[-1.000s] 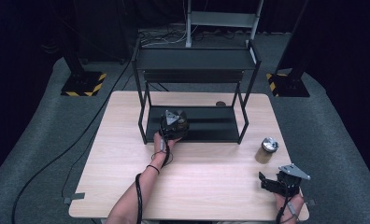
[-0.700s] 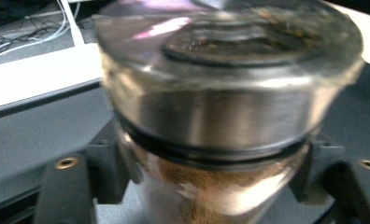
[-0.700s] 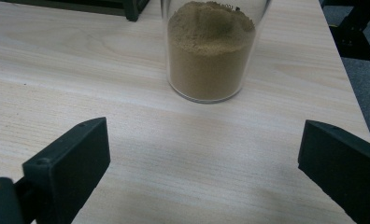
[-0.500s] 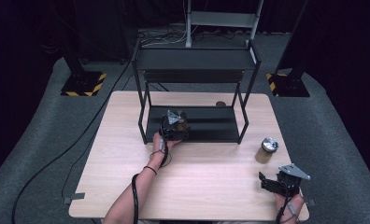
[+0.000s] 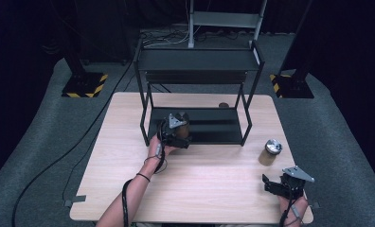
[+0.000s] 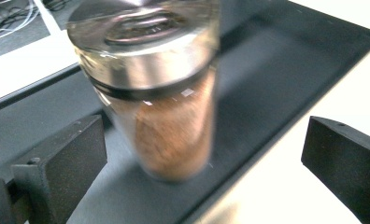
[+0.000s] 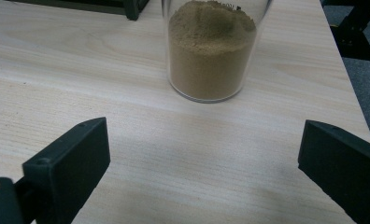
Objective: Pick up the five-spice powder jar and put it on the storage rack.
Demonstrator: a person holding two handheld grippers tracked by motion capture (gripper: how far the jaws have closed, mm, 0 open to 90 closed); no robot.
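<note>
One jar (image 6: 160, 93) on shelf (image 6: 276, 70), another jar (image 5: 271, 151) on table (image 5: 209, 179)

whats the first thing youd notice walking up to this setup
A black two-tier rack at the table's far side, with a steel-lidded jar of reddish-brown powder on its bottom shelf between the left gripper's just-opened jaws. A second jar stands on the table before the open right gripper.

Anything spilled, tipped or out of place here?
Nothing stands out. One spice jar stands upright on the rack's lower shelf between the open left gripper; the other jar stands upright on the table.
</note>
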